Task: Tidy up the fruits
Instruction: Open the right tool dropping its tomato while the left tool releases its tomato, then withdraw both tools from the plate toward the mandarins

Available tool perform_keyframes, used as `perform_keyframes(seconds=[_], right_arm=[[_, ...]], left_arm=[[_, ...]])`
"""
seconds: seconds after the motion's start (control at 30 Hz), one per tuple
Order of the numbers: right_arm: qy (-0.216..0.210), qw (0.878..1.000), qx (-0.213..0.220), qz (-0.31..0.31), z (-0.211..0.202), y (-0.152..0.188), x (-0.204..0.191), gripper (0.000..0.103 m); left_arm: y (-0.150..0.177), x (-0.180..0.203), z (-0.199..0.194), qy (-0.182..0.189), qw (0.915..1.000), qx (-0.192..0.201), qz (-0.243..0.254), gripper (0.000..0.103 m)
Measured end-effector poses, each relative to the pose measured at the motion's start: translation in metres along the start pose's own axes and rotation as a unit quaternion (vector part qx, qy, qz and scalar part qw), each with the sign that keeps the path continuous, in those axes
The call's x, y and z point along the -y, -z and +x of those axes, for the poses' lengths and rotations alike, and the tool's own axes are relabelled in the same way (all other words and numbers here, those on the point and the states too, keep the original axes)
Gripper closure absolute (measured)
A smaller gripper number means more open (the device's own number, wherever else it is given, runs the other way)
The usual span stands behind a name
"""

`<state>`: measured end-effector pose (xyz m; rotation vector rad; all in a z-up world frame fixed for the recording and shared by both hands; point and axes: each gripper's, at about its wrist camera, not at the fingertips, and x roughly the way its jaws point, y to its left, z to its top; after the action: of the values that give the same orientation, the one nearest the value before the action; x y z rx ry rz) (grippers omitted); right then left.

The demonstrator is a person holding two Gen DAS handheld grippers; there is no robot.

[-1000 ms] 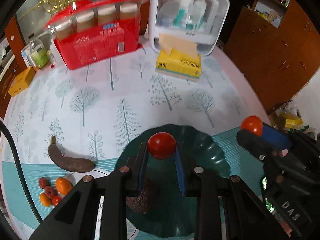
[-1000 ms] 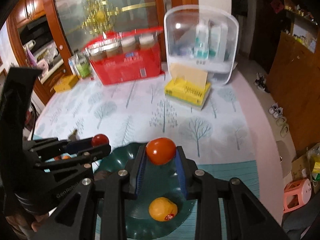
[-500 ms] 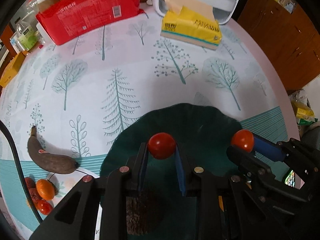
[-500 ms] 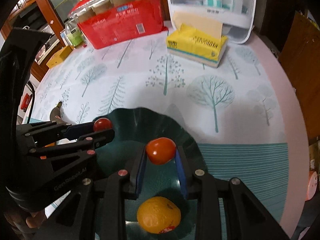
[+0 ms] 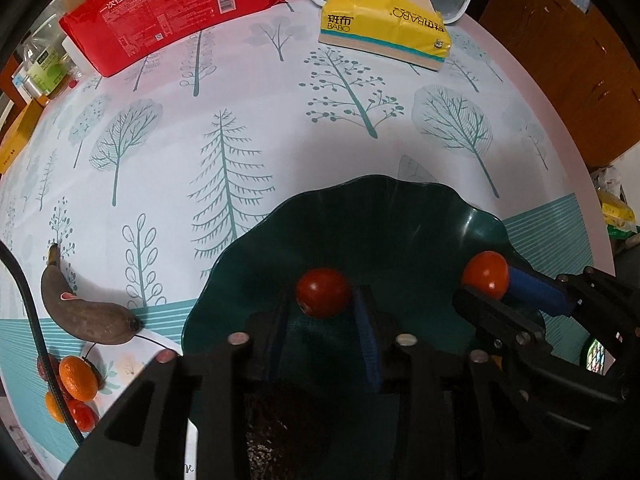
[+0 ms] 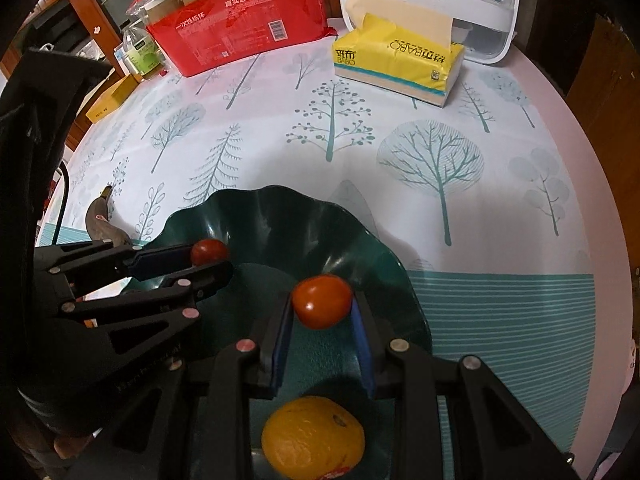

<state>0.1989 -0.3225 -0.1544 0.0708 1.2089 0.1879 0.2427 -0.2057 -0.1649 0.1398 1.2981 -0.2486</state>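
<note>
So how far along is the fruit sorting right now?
Done: an orange already lies in the green bowl. In hand: each gripper carries a cherry tomato over the bowl, the left gripper with jaws opening, the right gripper shut. Left: the dark banana and a small fruit pile remain on the table.
</note>
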Motion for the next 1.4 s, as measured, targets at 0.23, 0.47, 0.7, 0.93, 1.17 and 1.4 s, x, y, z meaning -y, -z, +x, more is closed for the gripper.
perform_keyframes(seconds=[0.23, 0.47, 0.7, 0.93, 1.17, 1.4], right_arm=[[-0.007, 1.000, -0.008, 0.018, 0.002, 0.002, 0.008, 0.070], [-0.002, 1.000, 0.007, 0.021, -0.006, 0.004, 0.007, 0.059], [-0.002, 1.000, 0.011, 0.025, -0.011, 0.006, 0.006, 0.059], [-0.003, 1.000, 0.011, 0.026, -0.015, 0.008, 0.005, 0.059], [-0.001, 0.999, 0.014, 0.030, -0.023, 0.014, 0.005, 0.059], [-0.002, 0.999, 0.027, 0.032, -0.040, 0.019, 0.001, 0.059]], left_arm=[[0.002, -0.017, -0.004, -0.007, 0.9995, 0.008, -0.030, 0.024], [0.006, -0.021, -0.009, -0.003, 0.9992, 0.009, -0.039, 0.019], [0.009, -0.020, -0.013, 0.003, 0.9991, 0.008, -0.042, 0.019], [0.014, -0.022, -0.019, 0.010, 0.9988, 0.003, -0.048, 0.016], [0.022, -0.021, -0.030, 0.011, 0.9991, 0.008, -0.041, 0.016], [0.031, -0.017, -0.049, 0.003, 0.9994, 0.017, -0.030, 0.016]])
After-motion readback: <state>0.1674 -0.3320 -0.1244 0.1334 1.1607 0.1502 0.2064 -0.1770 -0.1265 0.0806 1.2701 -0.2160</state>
